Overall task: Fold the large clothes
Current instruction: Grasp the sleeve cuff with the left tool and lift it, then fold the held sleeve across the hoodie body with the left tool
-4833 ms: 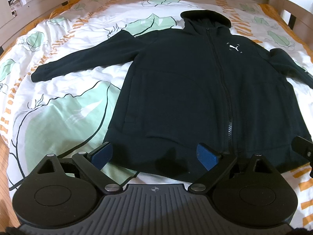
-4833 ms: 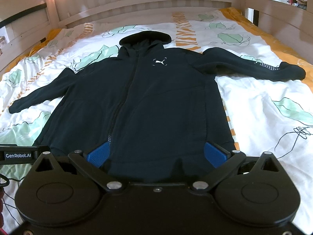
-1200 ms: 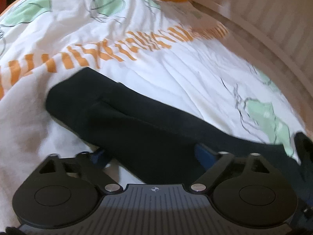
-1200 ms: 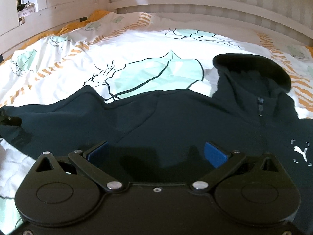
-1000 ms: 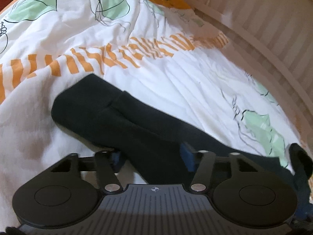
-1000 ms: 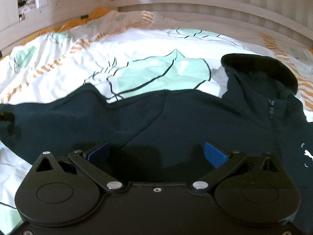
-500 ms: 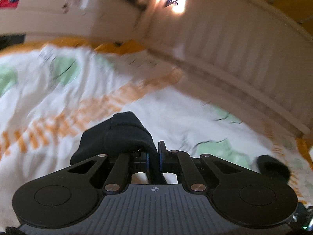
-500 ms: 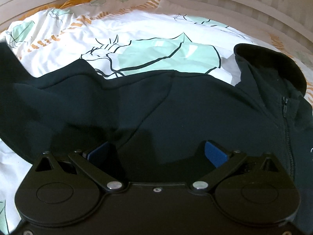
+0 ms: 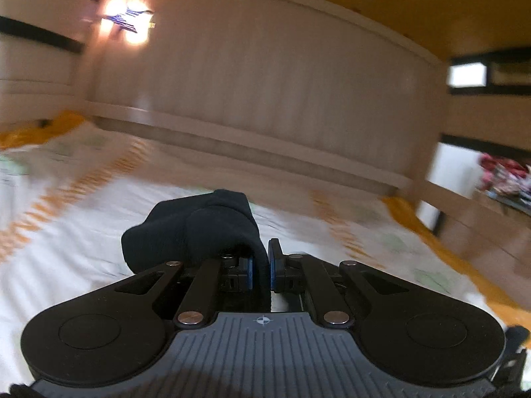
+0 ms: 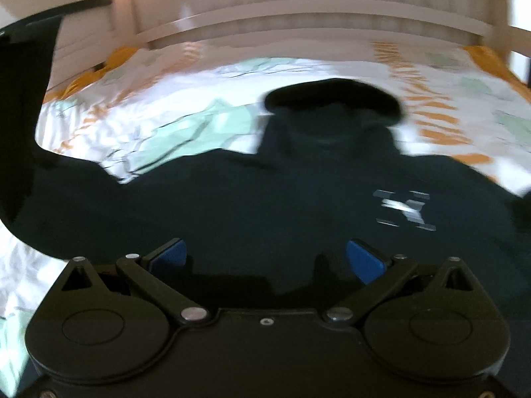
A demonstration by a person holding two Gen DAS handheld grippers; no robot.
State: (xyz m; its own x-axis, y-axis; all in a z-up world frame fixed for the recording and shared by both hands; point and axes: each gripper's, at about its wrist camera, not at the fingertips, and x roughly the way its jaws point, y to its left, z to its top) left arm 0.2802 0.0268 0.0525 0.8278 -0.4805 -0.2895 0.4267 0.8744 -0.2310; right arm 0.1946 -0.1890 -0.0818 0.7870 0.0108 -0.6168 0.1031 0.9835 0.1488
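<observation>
The left gripper [image 9: 260, 267] has its fingers [image 9: 248, 272] pinched nearly together on the cuff end of the sleeve [image 9: 195, 232] of the black hoodie [image 10: 298, 205], and the dark fabric bunches up in a lump just ahead of the blue pads, lifted clear of the bed [image 9: 66, 232]. The right gripper [image 10: 265, 258] has its fingers [image 10: 363, 260] spread wide, hovering low over the hoodie's chest with nothing between them (whether the tips brush the cloth, I cannot tell).

The hoodie lies face up on the bed's white cover with its green leaves and orange stripes. Its hood [image 10: 332, 99] points toward the headboard [image 10: 298, 23], and the small white logo [image 10: 403, 209] sits on the chest, to the right of the right gripper's spread fingers. From the hoodie's left shoulder the sleeve rises off the bed as a dark band along the left edge of the right wrist view. Both views are smeared with motion blur, so finer detail of the fabric is lost.
</observation>
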